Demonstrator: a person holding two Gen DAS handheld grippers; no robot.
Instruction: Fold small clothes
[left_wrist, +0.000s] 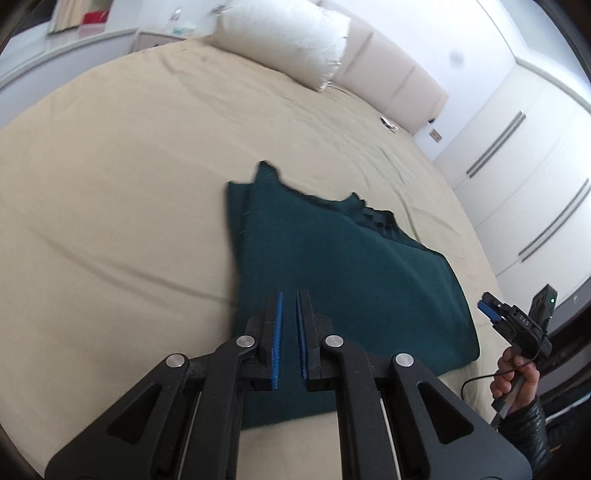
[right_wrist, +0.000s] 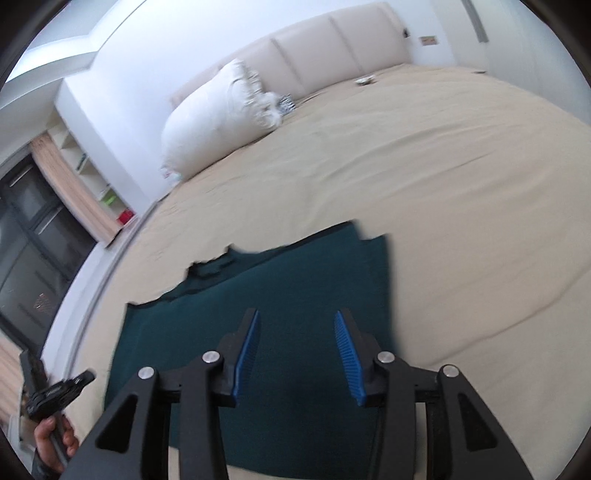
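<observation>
A dark teal knitted garment (left_wrist: 332, 266) lies flat on the beige bed sheet (left_wrist: 110, 184), folded into a rough rectangle with its neckline at the far edge. My left gripper (left_wrist: 289, 295) hovers above its near left part with the jaws nearly closed and nothing between them. In the right wrist view the garment (right_wrist: 295, 280) lies under my right gripper (right_wrist: 295, 317), which is open and empty above the cloth. The right gripper also shows at the right edge of the left wrist view (left_wrist: 491, 310), off the garment's right side. The left gripper shows at the lower left of the right wrist view (right_wrist: 79, 380).
A white pillow (left_wrist: 284, 40) lies at the head of the bed against a padded cream headboard (left_wrist: 391, 77). A small object (left_wrist: 388, 123) lies on the sheet near the headboard. White wardrobe doors (left_wrist: 535, 166) stand to the right. A window and shelves (right_wrist: 74, 177) stand to the left.
</observation>
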